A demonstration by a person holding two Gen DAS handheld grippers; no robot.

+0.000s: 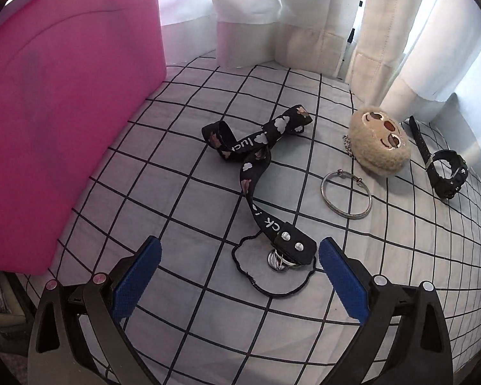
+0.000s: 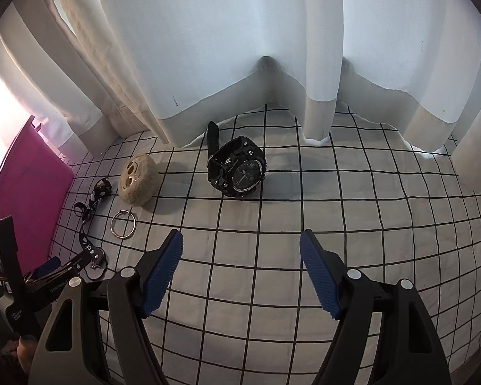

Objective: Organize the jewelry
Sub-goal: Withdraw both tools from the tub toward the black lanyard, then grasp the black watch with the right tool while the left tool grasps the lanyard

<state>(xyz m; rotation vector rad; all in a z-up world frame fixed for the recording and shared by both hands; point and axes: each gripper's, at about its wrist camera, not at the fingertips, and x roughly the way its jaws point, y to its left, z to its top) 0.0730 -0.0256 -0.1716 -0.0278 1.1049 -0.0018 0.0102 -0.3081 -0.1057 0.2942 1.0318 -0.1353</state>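
White curtains (image 1: 301,16) hang behind a bed (image 1: 189,192) covered in a pale, black-gridded sheet. The left wrist view shows the left gripper (image 1: 240,256) spread wide around the riveted end of a black printed lanyard (image 1: 256,157), its metal clasp between the blue ribbed pads; a pink box (image 1: 64,112) stands left, a silver bangle (image 1: 346,197) and plush face charm (image 1: 380,146) right. In the right wrist view, the right gripper (image 2: 240,248) gapes empty, facing a chunky black watch (image 2: 237,168) whose dial only shows here.
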